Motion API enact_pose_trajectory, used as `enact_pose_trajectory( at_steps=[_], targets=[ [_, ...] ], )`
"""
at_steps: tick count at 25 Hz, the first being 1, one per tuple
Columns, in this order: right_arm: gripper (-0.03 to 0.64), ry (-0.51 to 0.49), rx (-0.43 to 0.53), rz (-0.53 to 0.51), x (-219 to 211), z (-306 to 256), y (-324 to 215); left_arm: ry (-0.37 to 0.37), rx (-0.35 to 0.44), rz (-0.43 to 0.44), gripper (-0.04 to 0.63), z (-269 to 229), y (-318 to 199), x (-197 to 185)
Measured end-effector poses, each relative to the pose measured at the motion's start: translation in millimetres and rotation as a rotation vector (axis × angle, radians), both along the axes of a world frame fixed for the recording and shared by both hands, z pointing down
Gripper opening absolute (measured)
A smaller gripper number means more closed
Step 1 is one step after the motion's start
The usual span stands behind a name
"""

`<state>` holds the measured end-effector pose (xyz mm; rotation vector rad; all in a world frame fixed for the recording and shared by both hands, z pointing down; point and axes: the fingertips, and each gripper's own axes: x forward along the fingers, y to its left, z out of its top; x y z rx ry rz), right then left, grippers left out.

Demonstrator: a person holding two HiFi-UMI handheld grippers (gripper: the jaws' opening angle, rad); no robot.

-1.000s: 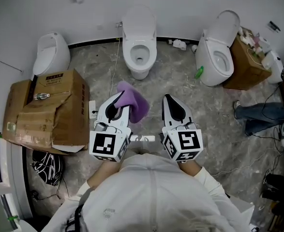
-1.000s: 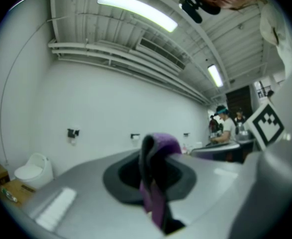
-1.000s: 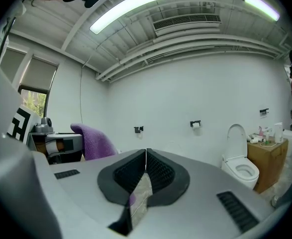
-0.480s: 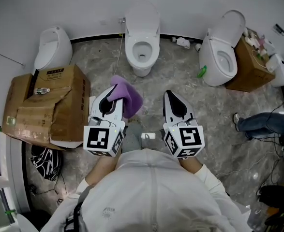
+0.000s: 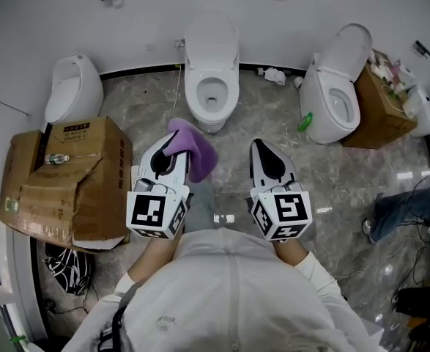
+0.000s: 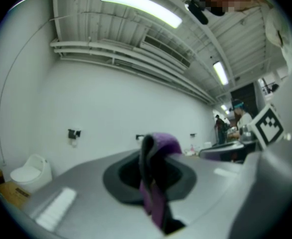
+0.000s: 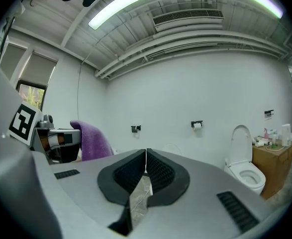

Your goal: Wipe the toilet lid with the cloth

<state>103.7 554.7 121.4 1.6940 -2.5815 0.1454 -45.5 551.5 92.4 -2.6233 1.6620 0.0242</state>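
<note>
The purple fuzzy cloth (image 5: 196, 149) is pinched by one edge in the left tongs (image 5: 176, 148), which are closed on it. The rest of it bunches over the tip and droops to the right, above the grey marbled floor (image 5: 273, 119). The white oval toilet lid (image 5: 212, 37) stands raised, leaning back towards the white wall (image 5: 141, 13) behind the open white toilet bowl (image 5: 212, 94). Cloth and lid are well apart.
</note>
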Motion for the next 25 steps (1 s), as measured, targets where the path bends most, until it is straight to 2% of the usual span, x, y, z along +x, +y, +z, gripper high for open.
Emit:
enact_pose_trajectory(
  at_steps=[6,12,15,20,25],
  targets=[
    [0.018,0.013,-0.008,0.03,-6.6,8.3,-101.2,0.013,0.008,0.023,0.018,5.9,-102.7,-8.0],
    [0.018,-0.011,-0.039,0.041,-16.8,1.7,-220.8,-0.007,-0.044,0.054,0.018,6.3,-218.4,-21.7],
    [0.018,0.007,-0.051,0.033,-28.6,4.0,-270.5,-0.013,-0.067,0.07,0.018,11.4,-273.2,-29.3],
    [0.018,0.019,-0.067,0.049,-36.4,7.6,-338.7,-0.005,-0.089,0.111,0.018,19.4,-349.2,-33.9],
    [0.018,0.035,-0.086,0.069,-37.0,10.4,-378.0,0.016,-0.107,0.144,0.018,27.7,-398.4,-33.3]
  ],
)
